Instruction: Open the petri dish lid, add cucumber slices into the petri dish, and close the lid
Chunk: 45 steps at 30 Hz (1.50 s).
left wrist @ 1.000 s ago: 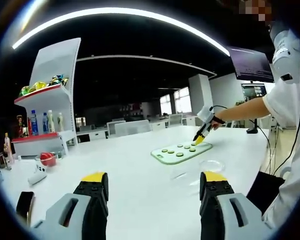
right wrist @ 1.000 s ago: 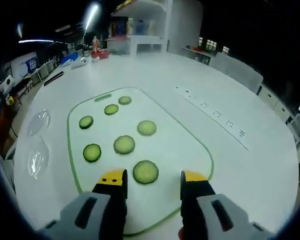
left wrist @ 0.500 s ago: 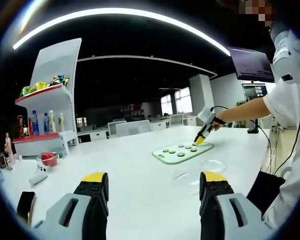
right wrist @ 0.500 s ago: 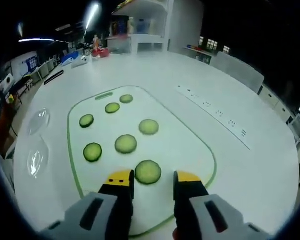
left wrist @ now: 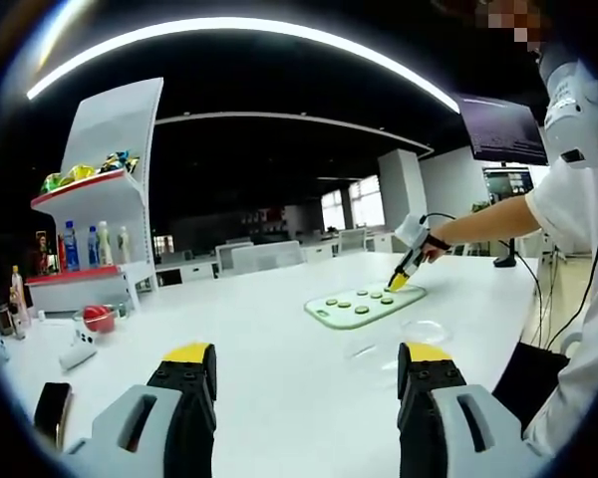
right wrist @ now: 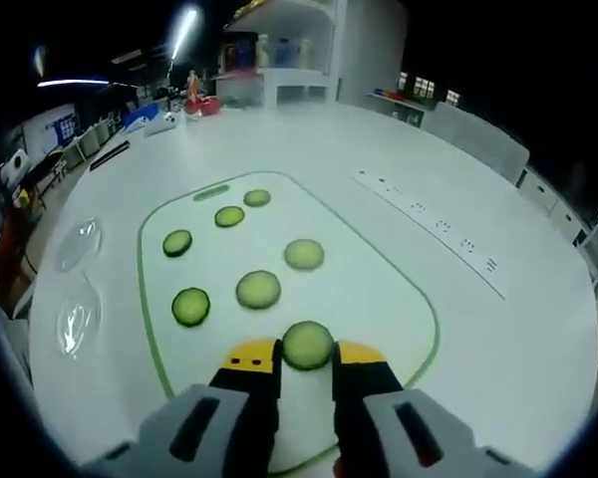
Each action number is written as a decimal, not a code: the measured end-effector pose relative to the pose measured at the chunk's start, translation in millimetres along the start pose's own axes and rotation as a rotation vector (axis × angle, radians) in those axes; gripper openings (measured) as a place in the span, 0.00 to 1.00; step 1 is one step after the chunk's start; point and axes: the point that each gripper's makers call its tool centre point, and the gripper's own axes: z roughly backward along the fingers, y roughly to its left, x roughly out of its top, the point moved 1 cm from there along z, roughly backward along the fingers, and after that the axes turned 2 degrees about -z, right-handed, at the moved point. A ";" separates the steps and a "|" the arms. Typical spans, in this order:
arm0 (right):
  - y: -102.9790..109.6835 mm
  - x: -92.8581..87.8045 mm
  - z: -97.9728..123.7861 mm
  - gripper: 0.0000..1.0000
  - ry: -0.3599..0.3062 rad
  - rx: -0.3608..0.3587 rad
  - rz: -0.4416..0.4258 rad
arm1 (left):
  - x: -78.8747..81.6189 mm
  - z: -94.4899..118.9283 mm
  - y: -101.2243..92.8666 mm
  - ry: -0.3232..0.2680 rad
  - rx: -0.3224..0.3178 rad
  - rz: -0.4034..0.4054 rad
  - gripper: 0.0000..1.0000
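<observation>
My right gripper [right wrist: 307, 356], grey with yellow-tipped jaws, is pinched on a round green cucumber slice [right wrist: 307, 345] that sits between the tips, over the near edge of the white cutting board with a green border [right wrist: 379, 289]. Five more cucumber slices lie on the board ahead of the jaws: one just beyond [right wrist: 258, 290], a darker one to its left [right wrist: 190, 307], one ahead and right [right wrist: 304, 254], and further out one [right wrist: 177, 243], then one [right wrist: 229, 216], with a sixth, smallest one [right wrist: 257, 198] at the far end. Off the board's left side, on the white table [right wrist: 498, 339], sit the clear petri dish [right wrist: 77, 244] and the clear petri dish lid [right wrist: 75, 317], apart from each other; I can't tell which piece is which, so those labels are a guess.

My left gripper [left wrist: 304, 363] hangs above the table, jaws spread wide, nothing between them. Ahead and to the right of it I see the board with the slices, the right gripper tip down on its far corner, held by a person's hand [left wrist: 431, 242]. Near the right jaw the clear dish pieces lie on the table. Far left stands a white shelf unit with bottles [left wrist: 90, 239].
</observation>
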 end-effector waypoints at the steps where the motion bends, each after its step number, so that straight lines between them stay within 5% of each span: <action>1: -0.1 0.0 0.0 0.20 0.001 0.000 0.002 | 0.2 0.1 0.1 0.000 0.001 0.000 0.74; 45: 3.0 4.3 8.6 0.17 -0.022 -0.032 -0.021 | 3.1 0.8 -8.0 -0.017 -0.018 -0.012 0.74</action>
